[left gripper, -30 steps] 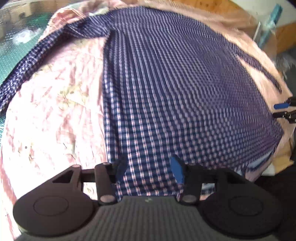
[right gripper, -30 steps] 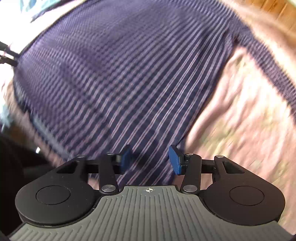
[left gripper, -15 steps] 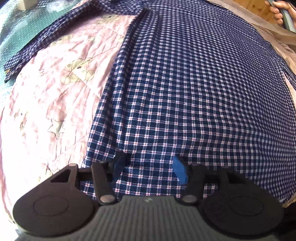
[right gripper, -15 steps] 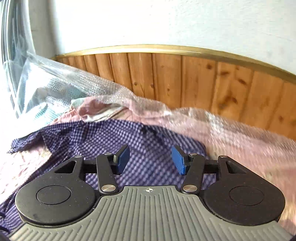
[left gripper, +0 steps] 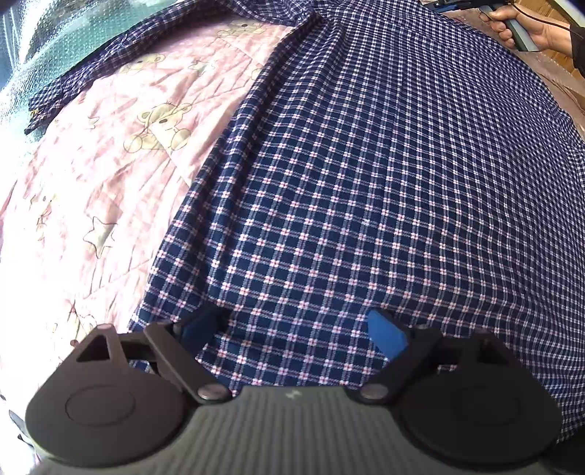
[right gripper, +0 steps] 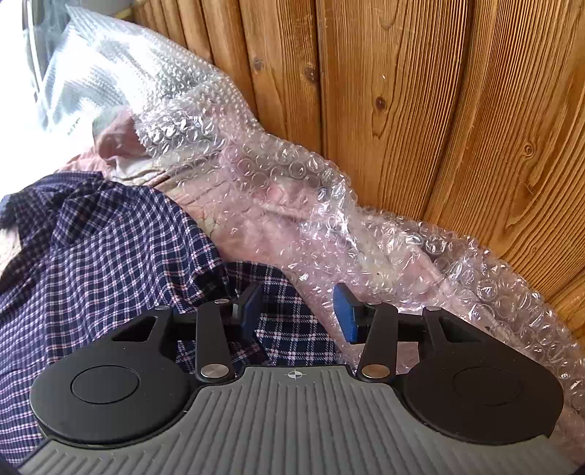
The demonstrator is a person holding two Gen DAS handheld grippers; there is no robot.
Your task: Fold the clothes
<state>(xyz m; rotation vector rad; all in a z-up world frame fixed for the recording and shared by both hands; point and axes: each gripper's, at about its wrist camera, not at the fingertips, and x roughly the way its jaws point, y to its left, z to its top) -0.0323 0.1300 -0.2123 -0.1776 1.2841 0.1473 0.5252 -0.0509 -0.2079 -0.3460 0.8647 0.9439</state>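
Left wrist: checked shirt [left gripper: 365, 182] beneath open tool [left gripper: 296, 329].

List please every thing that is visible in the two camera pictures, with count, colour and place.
shirt: one, dark blue with a white and pink check, spread flat on the quilt.
quilt: one, pink with bear and star prints, under the shirt.
bubble wrap: one sheet, clear, bunched along the wooden wall behind the shirt.
wooden wall: one, brown planks, behind the bubble wrap.
left gripper: one, black with blue pads, jaws wide apart above the shirt's near edge, nothing between them.
right gripper: one, black with blue pads, jaws apart above a shirt corner, not pinching it.
hand: one, top right of the left view, holding a grey handle.
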